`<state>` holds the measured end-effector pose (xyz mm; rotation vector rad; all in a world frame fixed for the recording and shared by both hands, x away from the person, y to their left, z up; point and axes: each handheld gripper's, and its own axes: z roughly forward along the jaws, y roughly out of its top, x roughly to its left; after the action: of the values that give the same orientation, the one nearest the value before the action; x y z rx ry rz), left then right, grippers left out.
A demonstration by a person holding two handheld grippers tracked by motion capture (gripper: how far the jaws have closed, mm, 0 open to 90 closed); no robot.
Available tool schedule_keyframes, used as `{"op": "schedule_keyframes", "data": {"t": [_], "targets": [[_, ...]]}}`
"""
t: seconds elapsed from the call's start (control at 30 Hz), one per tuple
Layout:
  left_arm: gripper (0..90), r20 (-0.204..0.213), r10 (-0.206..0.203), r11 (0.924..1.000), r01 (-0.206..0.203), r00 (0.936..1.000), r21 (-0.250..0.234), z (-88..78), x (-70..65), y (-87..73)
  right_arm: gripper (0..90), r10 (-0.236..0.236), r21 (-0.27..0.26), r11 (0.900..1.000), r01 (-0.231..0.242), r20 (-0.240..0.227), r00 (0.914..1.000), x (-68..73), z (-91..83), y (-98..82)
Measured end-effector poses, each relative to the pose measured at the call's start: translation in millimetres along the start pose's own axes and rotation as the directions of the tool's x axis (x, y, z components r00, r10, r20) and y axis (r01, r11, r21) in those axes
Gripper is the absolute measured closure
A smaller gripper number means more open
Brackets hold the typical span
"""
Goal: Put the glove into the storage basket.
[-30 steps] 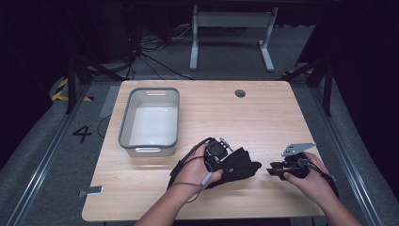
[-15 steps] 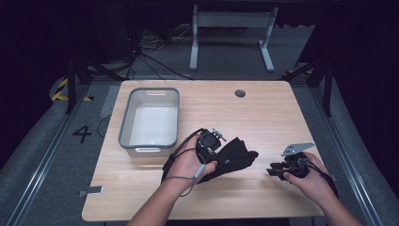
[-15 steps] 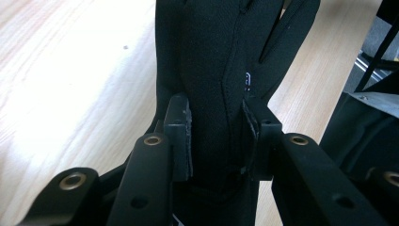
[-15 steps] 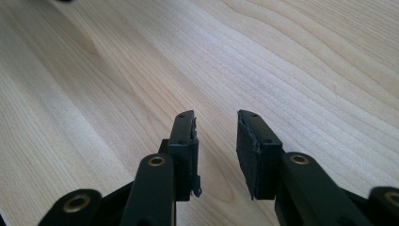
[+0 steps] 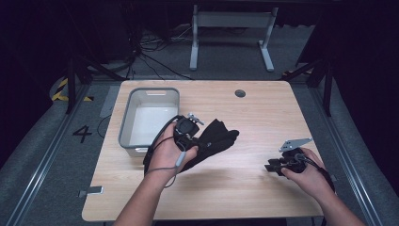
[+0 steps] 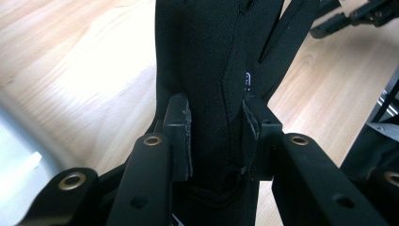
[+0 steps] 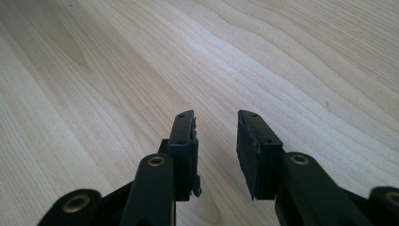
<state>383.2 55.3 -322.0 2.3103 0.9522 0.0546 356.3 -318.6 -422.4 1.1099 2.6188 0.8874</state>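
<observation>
1. Black glove (image 5: 214, 140) — clamped at the cuff in the left tool (image 6: 214, 129), beside the grey bin (image 5: 126, 126).
2. Long axis: fingers point away from the bin, up-right across the surface (image 5: 263, 113).
3. Right tool (image 7: 215, 129) — jaws apart, nothing between them.

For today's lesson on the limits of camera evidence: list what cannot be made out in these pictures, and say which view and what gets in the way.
- Black glove: its cuff, left gripper view, hidden behind the jaws of the left hand-held gripper.
- Glove's white mark: left gripper view, too small to read.
- Grey bin: near right corner, high view, covered by the person's left hand.
- Right hand-held gripper: its jaw gap, high view, too small and dark.
</observation>
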Motion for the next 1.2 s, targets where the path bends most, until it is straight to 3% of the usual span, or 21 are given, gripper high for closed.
{"op": "schedule_keyframes", "data": {"t": [0.27, 0.67, 0.87, 1.07, 1.2], "targets": [[67.4, -0.047, -0.074, 0.9963, 0.072, 0.9961, -0.047, -18.8, 26.8, -2.1, 67.4, 0.007, -0.001, 1.000, -0.007, -0.002, 1.0000, -1.2, 3.9, 2.3], [67.4, -0.125, -0.163, 0.9847, 0.154, 0.9786, -0.082, -43.4, 59.6, -0.8, 67.1, 0.019, -0.009, 1.000, -0.019, 0.005, 0.9998, -4.1, 0.3, 0.8], [67.2, -0.176, -0.250, 0.9647, 0.229, 0.9523, -0.130, -45.4, 76.3, 2.3, 66.6, 0.024, -0.017, 1.000, -0.024, 0.011, 0.9996, -3.9, -1.6, 0.7], [67.1, -0.211, -0.312, 0.9477, 0.288, 0.9264, -0.138, -45.9, 95.9, 4.5, 66.3, 0.026, -0.011, 1.000, -0.026, 0.009, 0.9996, -2.9, 0.1, -1.7], [66.9, -0.220, -0.376, 0.9238, 0.346, 0.9001, -0.164, -44.6, 112.6, 2.4, 66.1, 0.032, -0.013, 0.999, -0.032, 0.012, 0.9994, -3.6, -0.4, -2.7]]}}
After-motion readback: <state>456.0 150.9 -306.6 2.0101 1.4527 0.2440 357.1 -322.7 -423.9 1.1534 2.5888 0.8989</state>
